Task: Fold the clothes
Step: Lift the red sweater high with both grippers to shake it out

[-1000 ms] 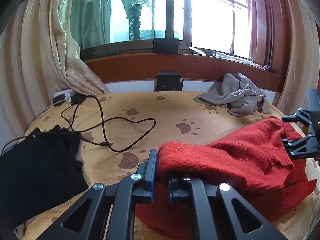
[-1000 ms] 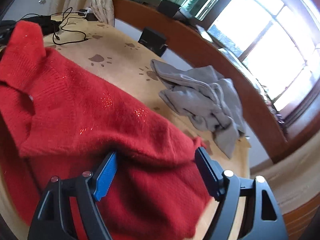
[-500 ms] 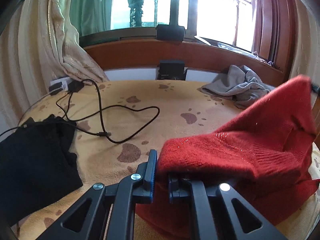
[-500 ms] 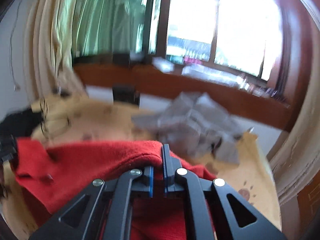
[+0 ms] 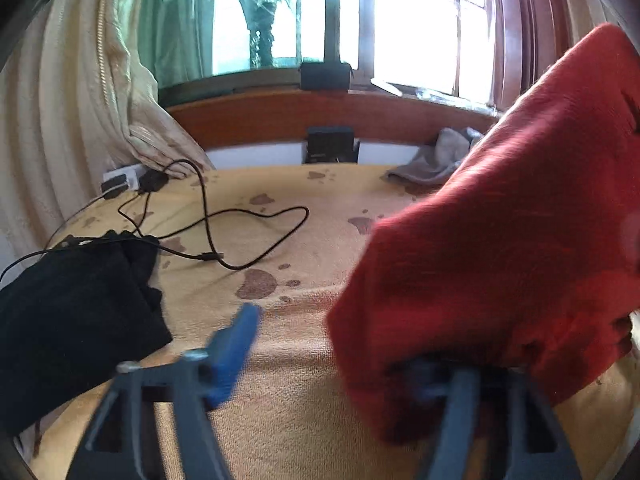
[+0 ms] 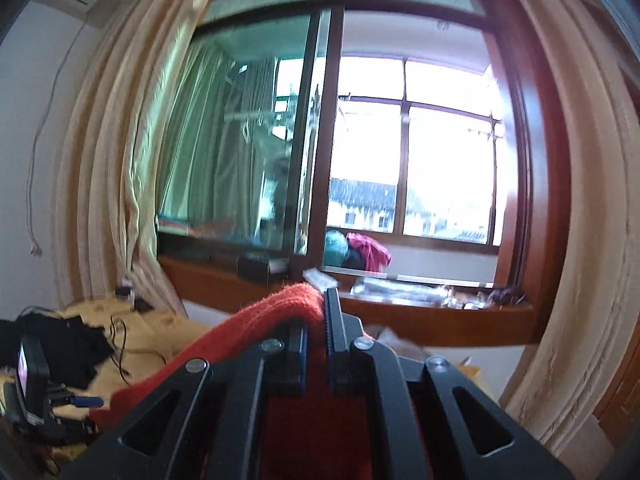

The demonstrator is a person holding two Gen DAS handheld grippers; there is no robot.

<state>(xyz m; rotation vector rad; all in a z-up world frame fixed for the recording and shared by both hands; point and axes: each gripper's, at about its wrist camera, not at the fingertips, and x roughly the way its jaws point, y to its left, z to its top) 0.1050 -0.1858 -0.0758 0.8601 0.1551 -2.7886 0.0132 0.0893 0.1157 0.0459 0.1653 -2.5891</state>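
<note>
Left wrist view: the left gripper (image 5: 340, 364) is opening, its blue-padded finger swung out to the left over the bedspread (image 5: 280, 360) and blurred with motion. A second ago these jaws were pinched on an edge of the red sweater (image 5: 500, 240); that edge is now let go. The sweater still drapes over the right-hand finger, so it is loosely touching, not clamped. Most of the garment now hangs in the air on the right of this view, rising toward the upper corner, where before it lay spread on the bed.

Right wrist view: the right gripper (image 6: 316, 328) is closed tight on a fold of the red sweater (image 6: 288, 304), knit bunched over and between the pads. A second ago it stood wide open above the flat garment. The camera now looks level at the window (image 6: 400, 140), where earlier it looked down at the bed, which agrees with the sweater being lifted.

Judgement: the hold has passed from left to right, so the garment hangs from one point only. That suits a shake-out or re-grip before folding; no fold is yet laid. The left gripper is free to take another edge.

Other items: black garment (image 5: 72, 312) and black cable (image 5: 240, 240) at left, grey garment (image 5: 440, 156) at the far edge, all apart from the sweater.
</note>
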